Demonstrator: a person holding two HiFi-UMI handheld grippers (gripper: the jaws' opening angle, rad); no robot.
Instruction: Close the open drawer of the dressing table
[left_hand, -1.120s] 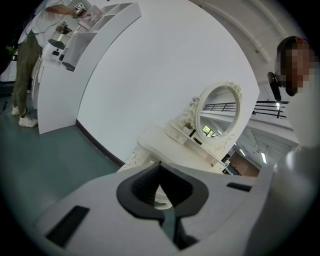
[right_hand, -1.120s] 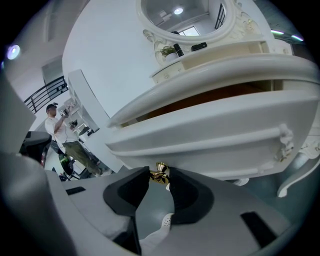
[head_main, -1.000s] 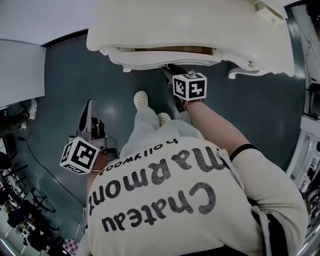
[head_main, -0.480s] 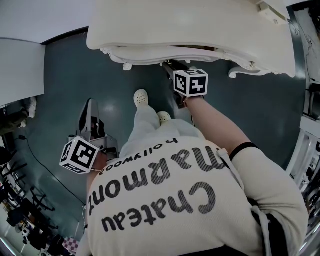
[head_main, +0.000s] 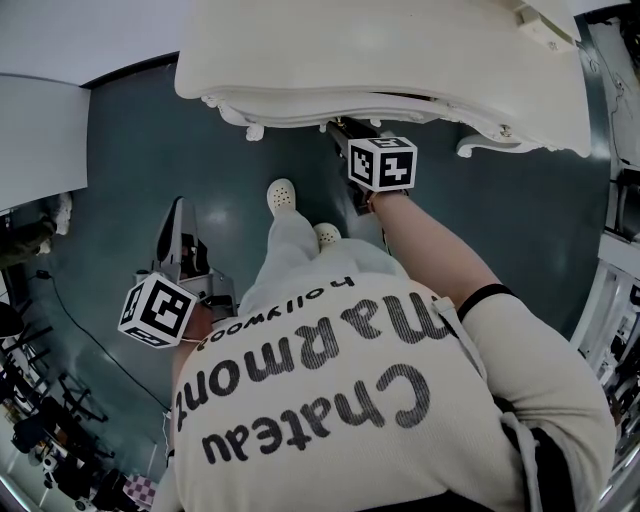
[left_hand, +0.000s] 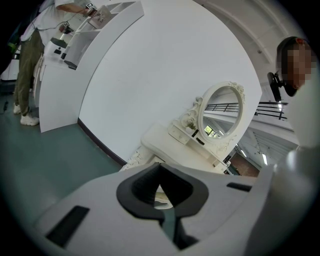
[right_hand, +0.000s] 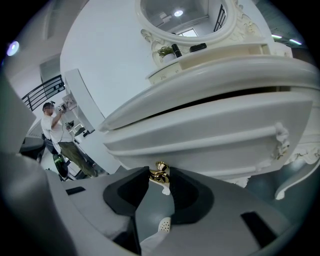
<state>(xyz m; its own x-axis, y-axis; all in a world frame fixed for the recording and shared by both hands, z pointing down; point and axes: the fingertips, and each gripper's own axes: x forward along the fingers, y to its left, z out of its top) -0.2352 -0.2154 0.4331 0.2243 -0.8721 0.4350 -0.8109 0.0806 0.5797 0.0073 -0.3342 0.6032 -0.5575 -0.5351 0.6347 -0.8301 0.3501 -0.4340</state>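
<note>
Drawer (right_hand: 200, 135) slid inward, right gripper (right_hand: 158, 172) jaws clasp gold knob (right_hand: 160, 175), left gripper (left_hand: 159, 167) jaws together, shirt (head_main: 330, 400) "Chateau Marmont"

Person wore a cream T-shirt (head_main: 400, 400) with black lettering, pale trousers (head_main: 290, 245), white perforated clogs (head_main: 283, 197) and a black arm band (head_main: 487, 298). Left gripper (left_hand: 160, 170) and right gripper (right_hand: 159, 176) were grey, with dark pads (right_hand: 122, 192). Each carried a cube (head_main: 381, 165) with black-and-white square markers.
</note>
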